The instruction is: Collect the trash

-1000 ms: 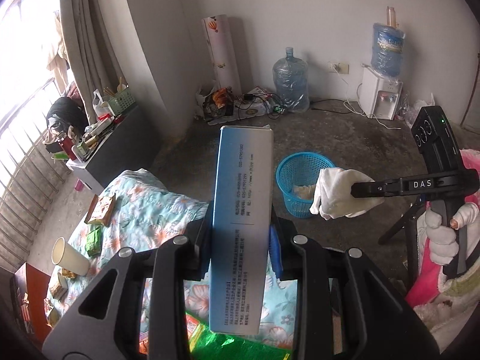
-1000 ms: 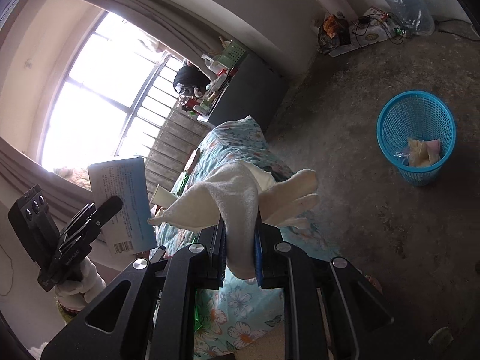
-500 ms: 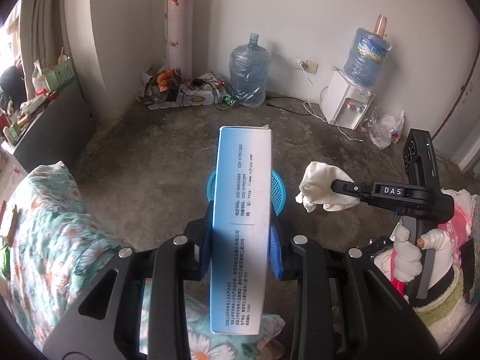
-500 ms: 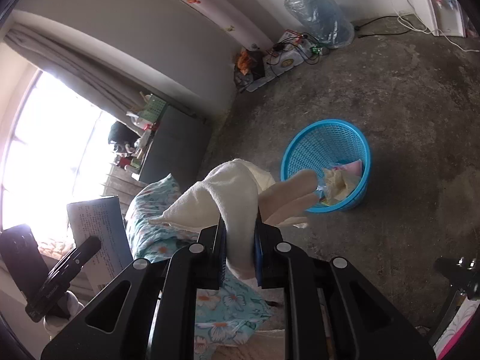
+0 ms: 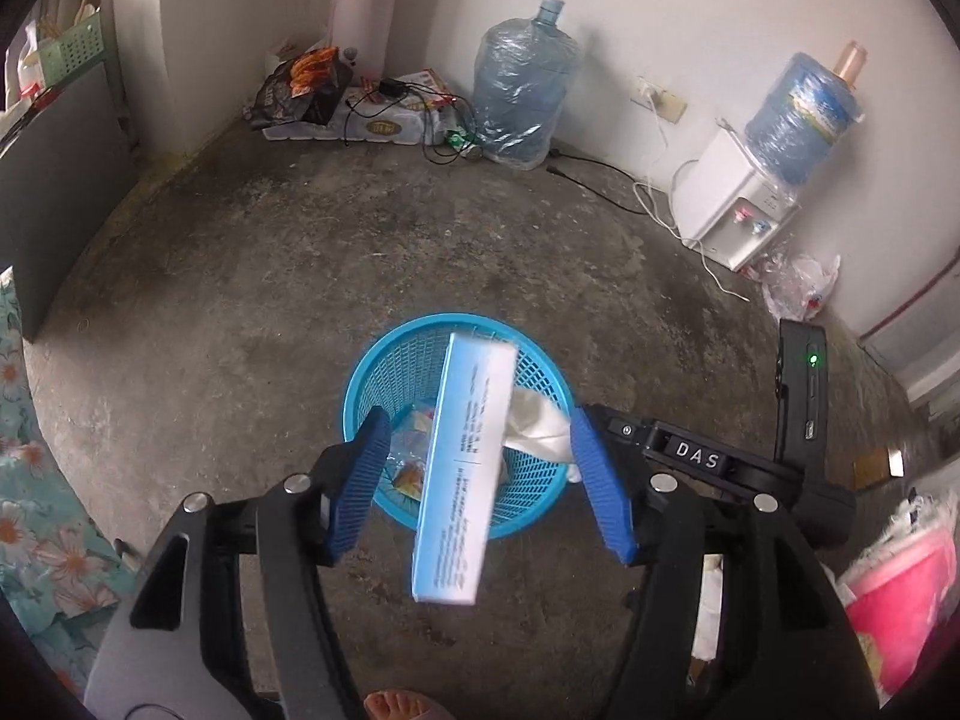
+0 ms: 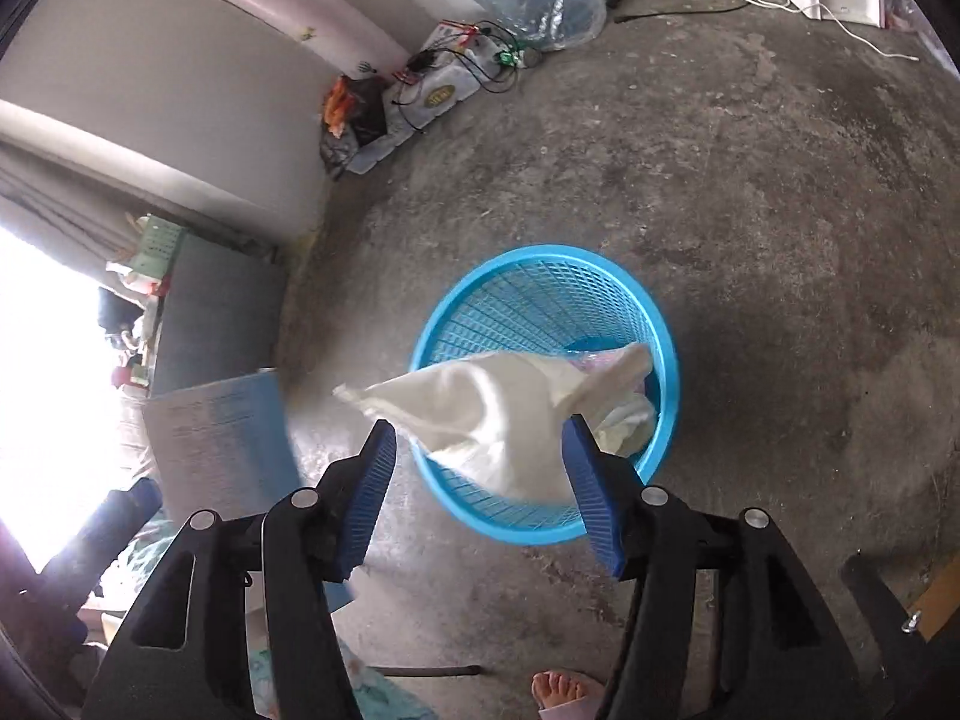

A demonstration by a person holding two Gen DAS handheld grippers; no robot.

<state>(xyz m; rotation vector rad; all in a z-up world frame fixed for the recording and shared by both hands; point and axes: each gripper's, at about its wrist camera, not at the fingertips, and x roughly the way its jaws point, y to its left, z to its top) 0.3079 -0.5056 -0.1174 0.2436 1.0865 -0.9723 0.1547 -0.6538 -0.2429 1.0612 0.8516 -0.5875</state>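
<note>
left gripper fingers spread wide, nothing pinched; blue-white carton loose between them, tilted, over the blue basket. right gripper fingers likewise apart; white cloth loose, draped across the basket rim (wrappers already inside). step in hand: drop-off. next, judged: lift clear of the basket, turn toward more trash.

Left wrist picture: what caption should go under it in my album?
Open left gripper lets a blue box drop toward the blue basket.
</note>
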